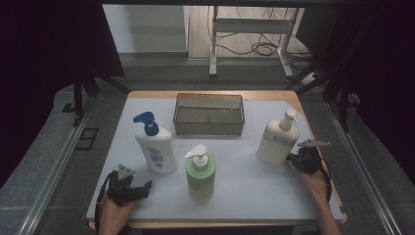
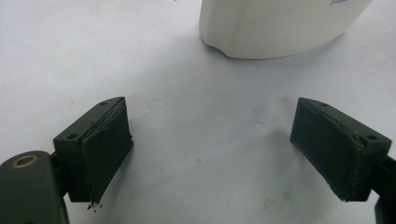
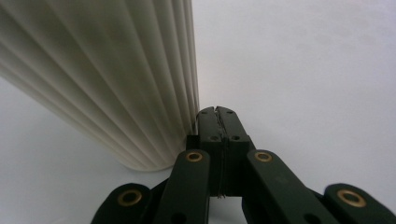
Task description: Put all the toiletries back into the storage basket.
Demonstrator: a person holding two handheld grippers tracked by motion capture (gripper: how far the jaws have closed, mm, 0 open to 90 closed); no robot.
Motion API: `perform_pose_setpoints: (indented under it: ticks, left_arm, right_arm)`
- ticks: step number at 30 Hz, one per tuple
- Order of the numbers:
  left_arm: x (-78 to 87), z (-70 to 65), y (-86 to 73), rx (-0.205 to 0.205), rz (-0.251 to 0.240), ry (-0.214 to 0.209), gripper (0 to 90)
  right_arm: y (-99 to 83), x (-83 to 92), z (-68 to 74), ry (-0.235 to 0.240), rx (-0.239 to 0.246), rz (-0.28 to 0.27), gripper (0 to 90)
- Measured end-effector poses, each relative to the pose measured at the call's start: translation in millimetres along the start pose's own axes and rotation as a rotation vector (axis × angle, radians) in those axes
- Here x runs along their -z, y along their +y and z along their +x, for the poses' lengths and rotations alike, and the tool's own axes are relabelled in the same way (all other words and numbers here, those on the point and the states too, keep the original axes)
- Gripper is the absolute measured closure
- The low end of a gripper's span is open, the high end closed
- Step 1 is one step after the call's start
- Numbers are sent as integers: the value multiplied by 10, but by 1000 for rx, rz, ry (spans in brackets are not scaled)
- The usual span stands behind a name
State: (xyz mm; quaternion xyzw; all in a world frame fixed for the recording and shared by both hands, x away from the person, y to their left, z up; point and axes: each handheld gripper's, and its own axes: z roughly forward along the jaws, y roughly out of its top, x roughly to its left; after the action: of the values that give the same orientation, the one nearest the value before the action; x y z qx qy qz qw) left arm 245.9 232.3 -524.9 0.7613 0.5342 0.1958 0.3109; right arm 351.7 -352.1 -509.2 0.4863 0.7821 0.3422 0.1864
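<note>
Fingers: right gripper [image 1: 293,160] pressed shut, empty, touching cream ribbed bottle [image 1: 277,139] at right of bench [image 1: 244,191] | left gripper [image 1: 142,190] wide, empty | advice: open before grasping the body squarely.

Bare tabletop [image 1: 244,183] lies between the green bottle [image 1: 200,176] and the cream bottle [image 1: 278,139]; the basket [image 1: 209,114] blocks the rear.

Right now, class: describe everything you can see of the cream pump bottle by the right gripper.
The cream pump bottle stands upright at the table's right side, right of the grey basket. Its plastic-looking body is ribbed lengthwise, with a white pump head on top. The shut right gripper sits against its lower side; nothing is between the jaws.
</note>
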Motion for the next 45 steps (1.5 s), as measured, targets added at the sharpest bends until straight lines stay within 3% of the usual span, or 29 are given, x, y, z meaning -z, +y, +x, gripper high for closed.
perform_pose_setpoints:
  ticks: [16,32,39,45]
  left_arm:
    - [0,0,0,0,0,0,116]
    - [0,0,0,0,0,0,116]
    - [1,1,-1,0,0,0,116]
    - [1,1,-1,0,0,0,117]
  right_arm:
    - [-97,88,211,50,24,6,894]
    - [-122,76,461,88,83,27,869]
    - [-125,99,434,98,62,20,815]
    - [-154,239,450,78,53,-9,754]
